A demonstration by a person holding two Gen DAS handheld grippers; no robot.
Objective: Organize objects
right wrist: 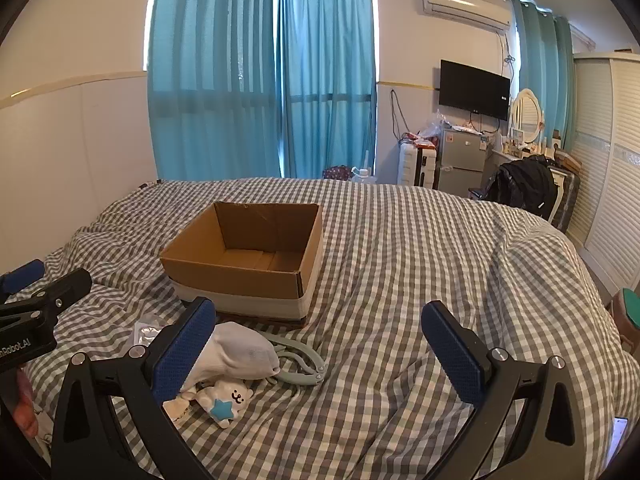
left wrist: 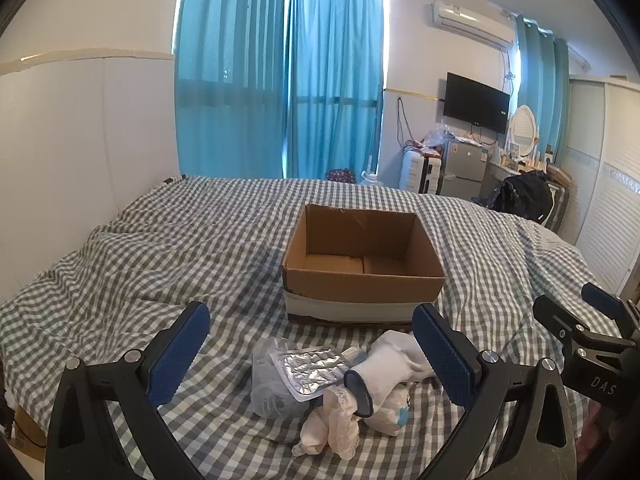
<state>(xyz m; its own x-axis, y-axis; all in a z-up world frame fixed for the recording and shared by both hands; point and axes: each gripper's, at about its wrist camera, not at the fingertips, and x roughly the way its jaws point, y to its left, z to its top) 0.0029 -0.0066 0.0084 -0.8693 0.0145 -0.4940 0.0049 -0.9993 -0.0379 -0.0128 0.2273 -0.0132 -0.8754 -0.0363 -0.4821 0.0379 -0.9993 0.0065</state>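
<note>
An open, empty cardboard box [left wrist: 362, 284] stands on the checked bed; it also shows in the right wrist view [right wrist: 236, 276]. In front of it lies a pile: a silver blister pack [left wrist: 310, 372] on a clear plastic bag [left wrist: 268, 396], a white sock [left wrist: 394, 364] [right wrist: 236, 352], a lace fabric piece [left wrist: 340, 420], a white bear toy with a blue star [right wrist: 224, 400], and a pale blue clip [right wrist: 300, 362]. My left gripper [left wrist: 310, 354] is open, hovering over the pile. My right gripper [right wrist: 320, 344] is open, right of the pile, above bare bedding.
The checked bedspread [right wrist: 420, 280] is rumpled with folds. Blue curtains [left wrist: 280, 80] hang behind the bed. A fridge, suitcase, TV, dresser and a chair with a black jacket [right wrist: 524, 188] stand at the far right. A white wardrobe [right wrist: 612, 160] lines the right side.
</note>
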